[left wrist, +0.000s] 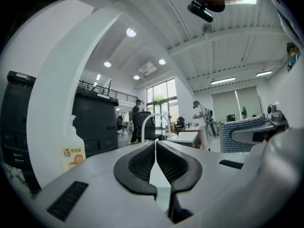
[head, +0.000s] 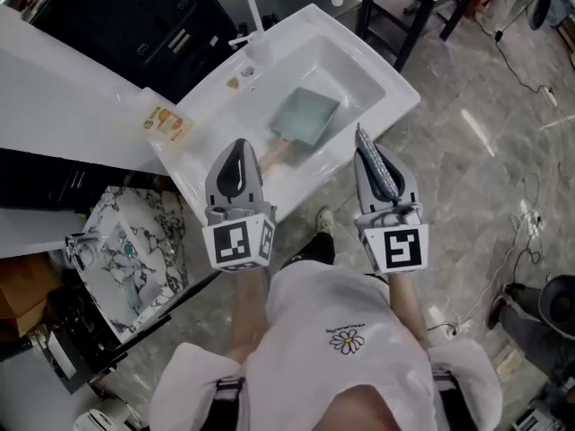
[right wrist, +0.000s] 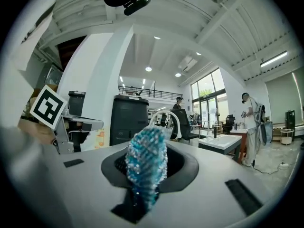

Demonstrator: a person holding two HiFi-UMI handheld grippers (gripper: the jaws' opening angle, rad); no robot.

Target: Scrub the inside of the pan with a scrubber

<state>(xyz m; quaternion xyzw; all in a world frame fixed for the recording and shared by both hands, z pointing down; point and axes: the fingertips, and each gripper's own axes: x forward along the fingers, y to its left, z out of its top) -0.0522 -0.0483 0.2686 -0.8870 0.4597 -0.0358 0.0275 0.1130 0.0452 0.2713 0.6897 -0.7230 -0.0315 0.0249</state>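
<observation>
While the right claw (head: pixel 362 138) grips the scrubber (right wrist: pixel 146 161), the pan (head: pixel 304 117) lies beyond.

Bright, even light; fisheye-warped edges

The pan (head: pixel 306 115) looks blurred in the sink (head: pixel 400 93).

Sparkly, rough-knit blue scrubber (right wrist: pixel 146 167), smooth glossy white sink (head: pixel 359 65), pan (head: pixel 305 115) showing matt grey-green
</observation>
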